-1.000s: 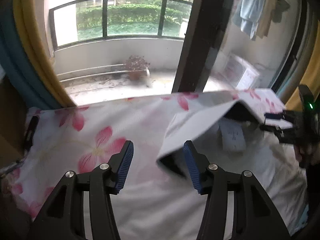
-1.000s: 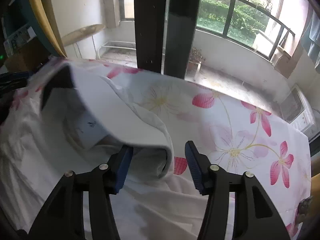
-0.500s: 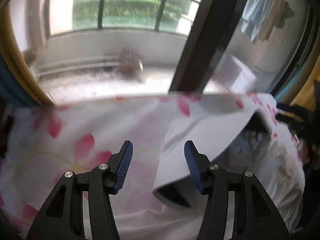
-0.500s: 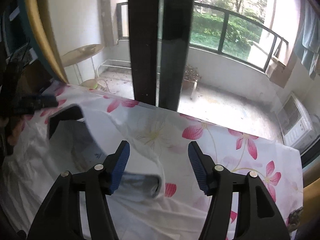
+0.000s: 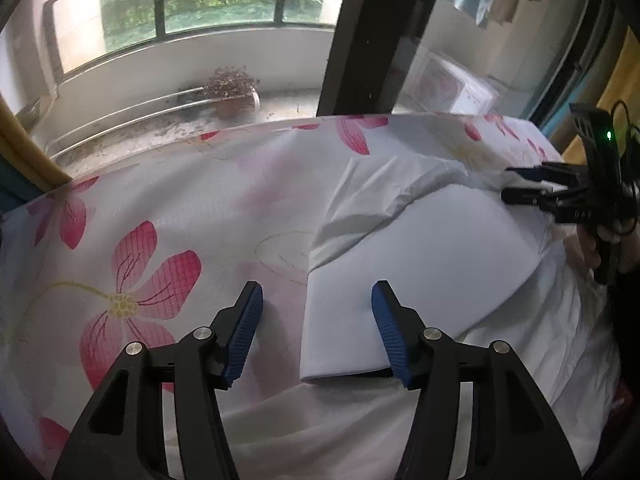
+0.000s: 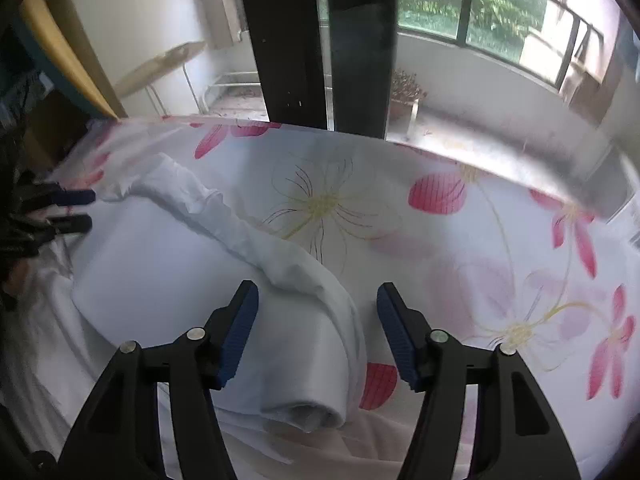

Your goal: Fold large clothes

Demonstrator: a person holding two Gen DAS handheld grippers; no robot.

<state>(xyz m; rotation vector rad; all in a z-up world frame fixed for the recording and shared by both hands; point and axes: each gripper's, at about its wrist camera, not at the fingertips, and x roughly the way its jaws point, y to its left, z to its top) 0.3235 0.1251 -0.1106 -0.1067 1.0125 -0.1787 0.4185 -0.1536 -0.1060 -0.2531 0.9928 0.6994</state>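
Balcony glass and a dark door frame [image 5: 352, 36] back the scene; a potted plant [image 5: 232, 88] stands outside on the balcony floor. Work surface is a bench covered with a pink-flowered cloth [image 5: 132, 280]. White garment [image 5: 420, 264] lies on the right half of it in the left wrist view, one flat panel already turned over on itself, with a rumpled ridge of bunched fabric along its far edge. Left tool [image 5: 316, 332]: jaws opening, wide apart, hovering over the near left corner of the folded panel; the corner sits between the blue pads but neither pad presses on it, so nothing is gripped. Right tool [image 6: 316, 336]: jaws wide, rolled right end of the fabric between them and loose, no pinch visible. Each tool shows in the other's view at the opposite end of the garment. Handling judgement: cloth is thin, light and very limp, so it will sag and crease wherever unsupported, and the smooth weave may slip out of a shallow pinch. Folded edge carries two layers; a bite there must catch both or the top layer will peel away. Best hold looks to be the two end corners of the folded edge, one per tool, pads well past the hem, lifted together and kept taut. Bunched far ridge probably needs smoothing before any next fold.
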